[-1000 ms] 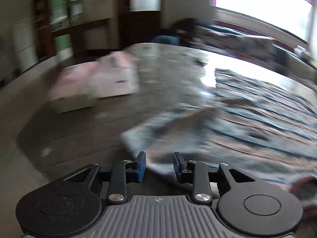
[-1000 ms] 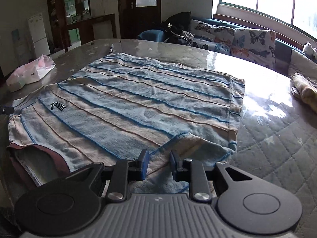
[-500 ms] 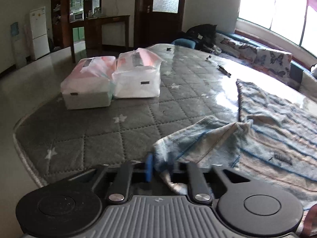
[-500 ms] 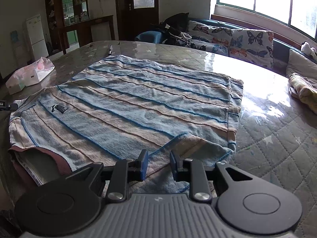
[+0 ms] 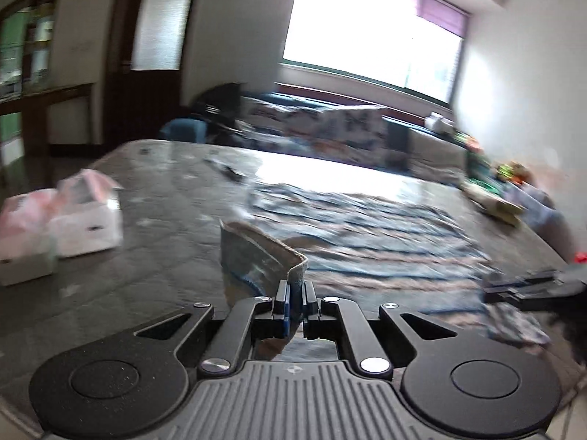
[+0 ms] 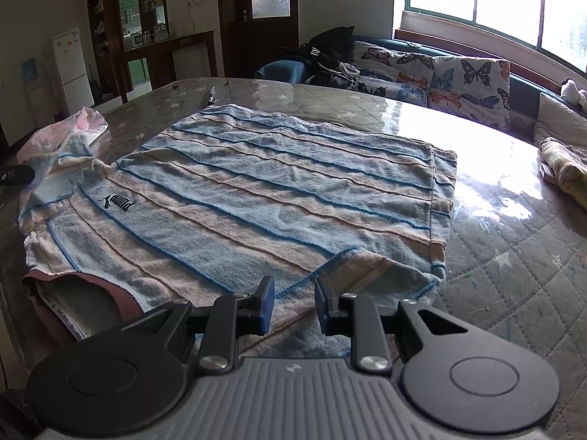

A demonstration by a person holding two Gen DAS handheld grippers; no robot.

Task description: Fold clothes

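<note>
Pinching a lifted sleeve (image 5: 256, 253), the left gripper (image 5: 293, 293) fingers are closed on the soft, limp striped shirt (image 6: 279, 190); the right gripper (image 6: 293, 306) hovers empty, fingers apart.

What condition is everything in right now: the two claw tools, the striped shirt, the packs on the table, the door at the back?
Left gripper: shut on the shirt's sleeve, lifting it.
Right gripper: open, above the near sleeve.
Striped shirt: spread flat, unfolded, one sleeve raised.
Tissue packs: wrapped, side by side.
Pen: lying past the shirt.
Door: closed.
</note>
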